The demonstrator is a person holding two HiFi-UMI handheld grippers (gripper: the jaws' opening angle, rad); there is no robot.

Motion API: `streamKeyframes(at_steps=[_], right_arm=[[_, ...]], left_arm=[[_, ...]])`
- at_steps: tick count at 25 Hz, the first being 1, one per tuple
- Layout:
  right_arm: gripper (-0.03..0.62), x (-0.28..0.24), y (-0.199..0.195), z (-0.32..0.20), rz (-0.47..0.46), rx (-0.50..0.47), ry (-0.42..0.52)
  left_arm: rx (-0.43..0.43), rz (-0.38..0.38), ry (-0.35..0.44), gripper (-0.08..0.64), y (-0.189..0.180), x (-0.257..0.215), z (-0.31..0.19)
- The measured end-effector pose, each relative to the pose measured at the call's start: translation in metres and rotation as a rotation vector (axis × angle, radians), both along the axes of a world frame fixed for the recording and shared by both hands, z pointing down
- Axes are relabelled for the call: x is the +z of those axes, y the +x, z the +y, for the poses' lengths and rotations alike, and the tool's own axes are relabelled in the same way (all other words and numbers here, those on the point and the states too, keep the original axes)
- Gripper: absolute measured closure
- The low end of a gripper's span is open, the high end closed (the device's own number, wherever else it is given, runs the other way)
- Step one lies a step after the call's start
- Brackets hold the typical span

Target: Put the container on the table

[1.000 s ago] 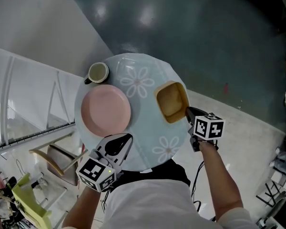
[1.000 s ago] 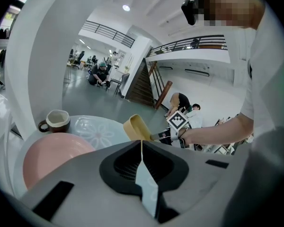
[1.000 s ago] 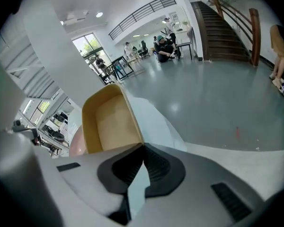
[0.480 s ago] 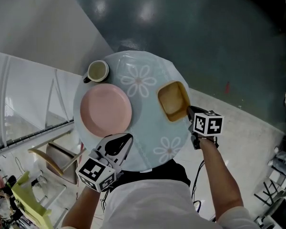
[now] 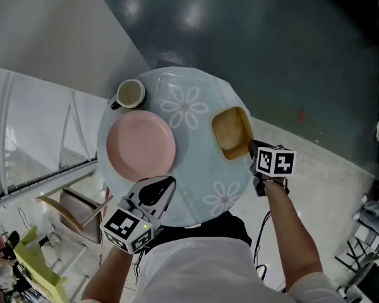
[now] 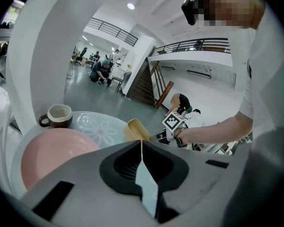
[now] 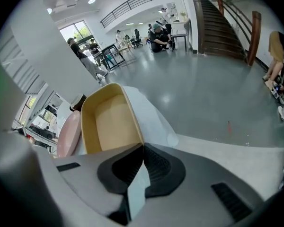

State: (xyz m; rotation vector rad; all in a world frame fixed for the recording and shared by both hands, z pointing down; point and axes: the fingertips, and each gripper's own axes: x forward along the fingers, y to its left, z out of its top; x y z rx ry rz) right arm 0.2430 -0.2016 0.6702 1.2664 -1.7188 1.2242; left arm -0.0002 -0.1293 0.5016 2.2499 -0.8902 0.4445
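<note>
Tan square plastic container [image 5: 232, 131] seems down on the floral blue round desk [image 5: 196, 153], its near rim clamped in my right claw [image 5: 251, 148]. Next I let go. My left claw [image 5: 167, 185] is together, empty.

The round, flower-patterned desk [image 5: 196, 160] carried a pink plate [image 5: 141, 146] just ahead of the left gripper's [image 5: 166, 185] jaws, a mug [image 5: 129, 94] beyond it, and a yellow container [image 5: 232, 132], its near rim pinched in the right gripper's [image 5: 250, 148] jaws.

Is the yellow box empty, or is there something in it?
Empty: the container shows only its bare tan floor, nothing inside.
</note>
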Motion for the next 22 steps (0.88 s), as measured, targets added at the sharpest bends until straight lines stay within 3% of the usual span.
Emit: streamKeyframes(at_steps=[22], right_arm=[[0.566, -0.002, -0.008, -0.007, 0.038, 0.05, -0.002]], left_arm=[[-0.01, 0.018, 0.006, 0.531, -0.018, 0.0, 0.001]])
